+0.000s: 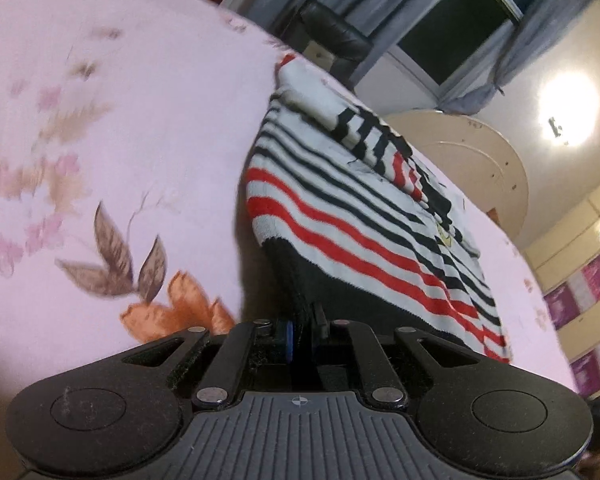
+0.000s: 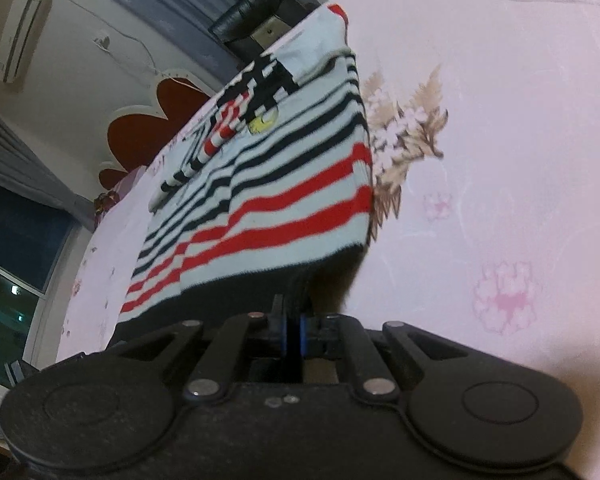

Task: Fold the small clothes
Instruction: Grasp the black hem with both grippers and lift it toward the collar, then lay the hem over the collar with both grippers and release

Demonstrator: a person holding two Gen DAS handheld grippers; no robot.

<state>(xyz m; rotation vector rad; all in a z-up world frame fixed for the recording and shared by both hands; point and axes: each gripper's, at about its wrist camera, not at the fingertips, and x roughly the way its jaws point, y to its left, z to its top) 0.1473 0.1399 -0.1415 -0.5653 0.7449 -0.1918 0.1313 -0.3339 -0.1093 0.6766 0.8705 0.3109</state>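
A small knitted sweater (image 1: 340,200) with white, black and red stripes and a black hem lies spread on a pink flowered bedsheet (image 1: 120,140). In the left wrist view my left gripper (image 1: 306,316) is shut on the sweater's black hem at its near left corner, and the cloth rises slightly off the sheet there. The right wrist view shows the same sweater (image 2: 280,184) from the other side. My right gripper (image 2: 294,314) is shut on the black hem at the near right corner. The sleeves lie folded over the chest at the far end.
The bedsheet (image 2: 500,160) stretches wide on the outer side of each gripper. Beyond the bed stand a black chair (image 1: 332,36), a dark window (image 1: 460,20) with grey curtains, a headboard (image 2: 148,128) and an air conditioner (image 2: 20,36) on the wall.
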